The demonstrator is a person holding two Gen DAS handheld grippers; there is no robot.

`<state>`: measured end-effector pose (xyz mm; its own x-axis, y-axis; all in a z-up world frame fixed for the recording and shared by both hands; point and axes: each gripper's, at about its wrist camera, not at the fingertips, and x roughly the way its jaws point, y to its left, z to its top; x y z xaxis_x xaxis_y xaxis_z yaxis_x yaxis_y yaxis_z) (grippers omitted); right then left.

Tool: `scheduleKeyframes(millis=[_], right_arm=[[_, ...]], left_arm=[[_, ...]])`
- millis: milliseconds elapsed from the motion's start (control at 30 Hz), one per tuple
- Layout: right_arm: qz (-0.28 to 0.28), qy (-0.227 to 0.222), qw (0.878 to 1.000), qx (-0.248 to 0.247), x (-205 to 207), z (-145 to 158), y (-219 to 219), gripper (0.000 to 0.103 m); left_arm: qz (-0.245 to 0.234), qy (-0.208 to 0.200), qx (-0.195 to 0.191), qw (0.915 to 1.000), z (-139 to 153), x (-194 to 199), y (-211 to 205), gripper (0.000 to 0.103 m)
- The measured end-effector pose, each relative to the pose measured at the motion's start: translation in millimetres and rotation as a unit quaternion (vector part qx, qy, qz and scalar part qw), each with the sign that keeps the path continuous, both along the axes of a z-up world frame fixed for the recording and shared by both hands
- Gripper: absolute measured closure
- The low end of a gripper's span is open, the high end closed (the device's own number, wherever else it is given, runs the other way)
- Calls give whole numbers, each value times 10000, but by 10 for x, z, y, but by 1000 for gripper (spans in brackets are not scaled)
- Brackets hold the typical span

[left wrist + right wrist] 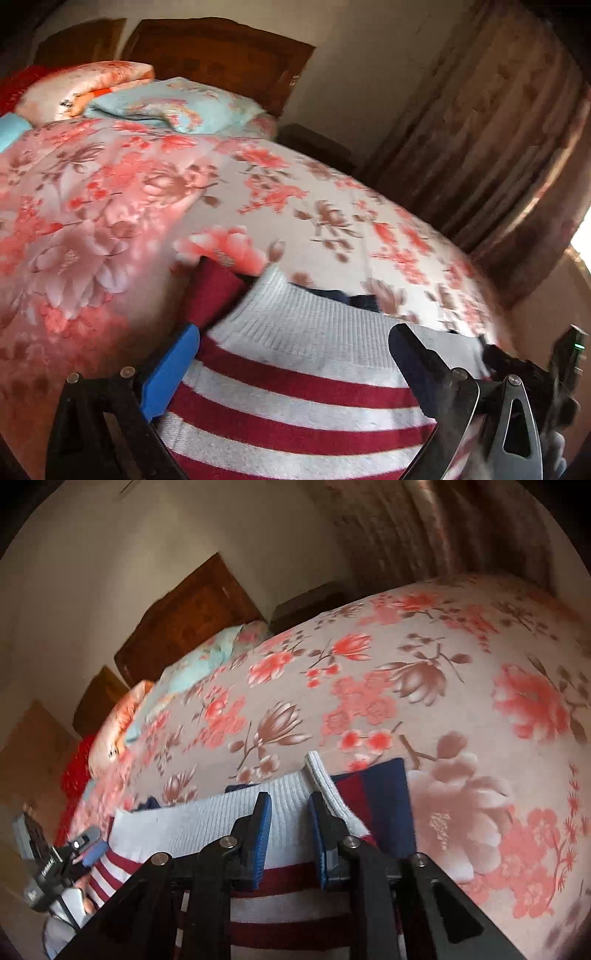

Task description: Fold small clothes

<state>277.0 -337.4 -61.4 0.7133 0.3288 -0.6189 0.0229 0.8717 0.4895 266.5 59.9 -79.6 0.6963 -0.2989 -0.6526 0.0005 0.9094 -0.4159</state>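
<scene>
A small knit sweater (295, 391) with red and white stripes and a white ribbed band lies on the flowered bedspread (147, 192). My left gripper (293, 339) is open, its blue fingers (170, 373) spread wide over the sweater's white band. My right gripper (290, 805) has its jaws narrowly apart with the white band (207, 823) between them; whether it pinches the cloth is unclear. The sweater (291, 901) fills the bottom of the right wrist view. A dark blue and red garment (380, 797) lies under the sweater's far edge.
Pillows (173, 103) and a wooden headboard (221, 55) are at the bed's far end. A patterned curtain (498, 129) hangs to the right. The left gripper's body (55, 864) shows at the left in the right wrist view. The bedspread (443, 683) stretches beyond the sweater.
</scene>
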Motion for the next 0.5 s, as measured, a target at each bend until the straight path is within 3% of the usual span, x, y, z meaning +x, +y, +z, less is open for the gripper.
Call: scheduleKeyframes(millis=[133, 200, 300, 433, 500], right_arm=[[-36, -30, 9998, -179, -111, 78, 95, 78], [229, -174, 9994, -214, -294, 176, 217, 78], [765, -260, 9946, -656, -561, 236, 531, 78], [1151, -165, 9835, -1388, -694, 74, 849, 78], [1184, -382, 9806, -1513, -791, 40, 850, 78]], left_arm=[[375, -298, 169, 9987, 129, -195, -3, 0], [208, -522, 243, 9981, 235, -409, -63, 0], [-34, -680, 845, 9941, 276, -619, -283, 0], [-454, -365, 1672, 9842, 80, -700, -568, 0], [-418, -174, 1748, 9836, 46, -683, -543, 0]])
